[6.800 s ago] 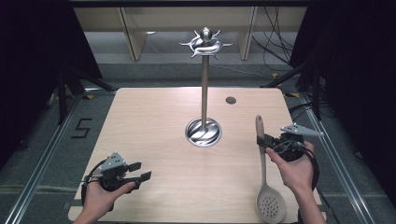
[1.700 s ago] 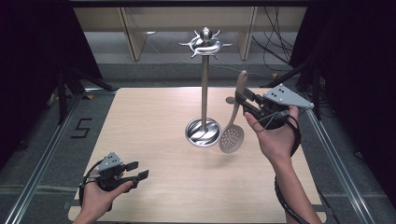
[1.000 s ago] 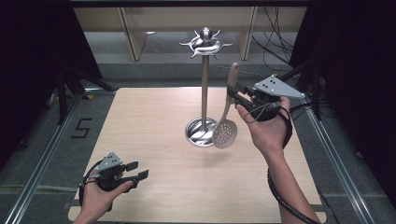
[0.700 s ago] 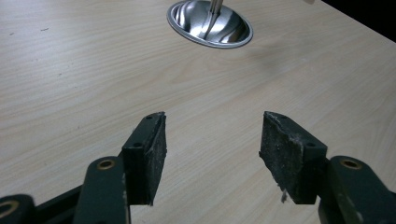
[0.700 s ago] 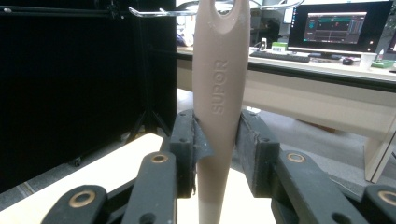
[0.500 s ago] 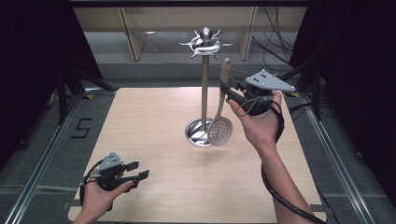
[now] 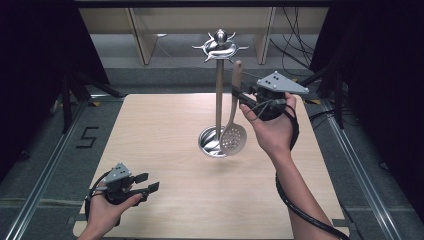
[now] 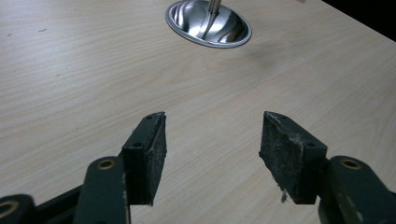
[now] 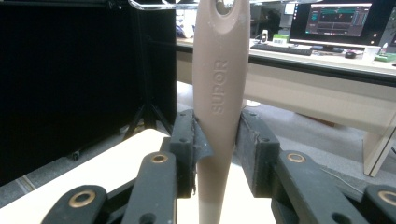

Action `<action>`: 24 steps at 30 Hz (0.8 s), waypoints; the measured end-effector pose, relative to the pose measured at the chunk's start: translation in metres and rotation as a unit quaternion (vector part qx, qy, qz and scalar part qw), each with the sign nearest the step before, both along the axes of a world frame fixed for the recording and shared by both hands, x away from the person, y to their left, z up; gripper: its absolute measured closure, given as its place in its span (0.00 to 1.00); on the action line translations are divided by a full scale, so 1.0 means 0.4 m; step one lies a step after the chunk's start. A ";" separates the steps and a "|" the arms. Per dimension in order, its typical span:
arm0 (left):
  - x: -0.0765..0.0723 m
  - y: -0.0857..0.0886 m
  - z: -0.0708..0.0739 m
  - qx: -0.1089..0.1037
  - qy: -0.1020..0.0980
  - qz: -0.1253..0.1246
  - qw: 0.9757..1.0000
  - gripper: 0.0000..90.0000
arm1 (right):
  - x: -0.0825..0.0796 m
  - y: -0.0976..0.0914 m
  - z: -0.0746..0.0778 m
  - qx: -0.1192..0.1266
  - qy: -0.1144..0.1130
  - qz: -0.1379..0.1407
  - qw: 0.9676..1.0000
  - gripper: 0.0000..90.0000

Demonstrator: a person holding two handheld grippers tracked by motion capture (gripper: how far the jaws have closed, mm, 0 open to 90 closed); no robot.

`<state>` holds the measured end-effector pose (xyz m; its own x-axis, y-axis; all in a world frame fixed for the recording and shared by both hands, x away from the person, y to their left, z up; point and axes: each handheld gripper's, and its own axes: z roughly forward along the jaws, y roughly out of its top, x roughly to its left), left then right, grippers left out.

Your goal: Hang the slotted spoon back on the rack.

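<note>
Above the table's far half, my right gripper [image 7: 243, 96] is clamped on the tan handle of the slotted spoon [image 7: 232, 137], which hangs nearly upright beside the pole of the utensil stand [image 7: 218, 90]. Its perforated bowl hovers just over the stand's round steel base [image 7: 210, 145], and the handle's tip reaches up close to the ring of hooks at the stand's top [image 7: 218, 49].

In the right gripper view both pads press the handle [image 9: 218, 93] from either side, below the hanging hole [image 9: 223, 5] at its upper end; the jaws stand partly closed, no wider than the handle. My left gripper [image 7: 145, 184] rests on the near left corner of the wooden table [image 7: 165, 120], well apart from the stand. In the left gripper view its jaws gape with nothing between them, only bare tabletop ahead of the pads [image 8: 147, 156].

Progress, as I judge it: the pickup and lift are done, and the spoon is brought alongside the stand. Left to do is the hanging itself. I cannot tell from these views whether the hole is yet level with a hook, and no hook appears threaded through it. After that I must open the right jaws and draw clear without swinging the spoon off.
</note>
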<state>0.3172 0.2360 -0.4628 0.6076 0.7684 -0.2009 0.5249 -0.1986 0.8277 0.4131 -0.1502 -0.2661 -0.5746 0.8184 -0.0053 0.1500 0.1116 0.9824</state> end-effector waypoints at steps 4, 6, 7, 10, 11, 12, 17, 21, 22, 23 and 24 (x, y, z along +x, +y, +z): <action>0.002 -0.002 -0.002 -0.005 0.001 -0.005 1.000 0.45 | 0.006 0.005 0.004 -0.005 -0.003 0.001 1.000 0.77; 0.003 -0.002 -0.002 -0.005 0.000 -0.006 1.000 0.45 | 0.008 0.009 0.007 -0.004 0.004 0.003 1.000 0.77; 0.003 -0.002 -0.002 -0.005 0.000 -0.006 1.000 0.45 | 0.010 0.011 0.007 -0.003 0.002 0.003 1.000 0.77; 0.001 -0.001 -0.001 -0.002 -0.001 -0.002 1.000 0.45 | 0.014 0.016 0.008 -0.008 0.005 -0.001 1.000 0.77; 0.000 0.000 0.000 0.000 0.001 -0.001 1.000 0.45 | 0.015 0.017 0.008 -0.007 0.007 -0.001 1.000 0.77; 0.000 0.000 0.000 -0.001 0.000 -0.001 1.000 0.45 | 0.016 0.017 0.009 -0.007 0.007 0.000 1.000 0.77; 0.001 0.000 0.000 -0.004 -0.002 -0.004 1.000 0.45 | 0.027 0.021 0.010 -0.013 0.006 0.001 1.000 0.77; 0.002 -0.001 -0.001 -0.004 -0.005 -0.009 1.000 0.45 | 0.034 0.026 0.008 -0.015 0.017 0.001 1.000 0.77; 0.002 0.000 -0.001 -0.005 -0.005 -0.008 1.000 0.45 | 0.037 0.026 0.008 -0.016 0.013 0.001 1.000 0.77; 0.001 -0.001 -0.001 -0.006 -0.002 -0.006 1.000 0.45 | 0.038 0.027 0.009 -0.018 0.018 0.000 1.000 0.77; 0.001 0.000 -0.001 -0.005 -0.002 -0.005 1.000 0.45 | 0.041 0.029 0.009 -0.017 0.021 0.002 1.000 0.77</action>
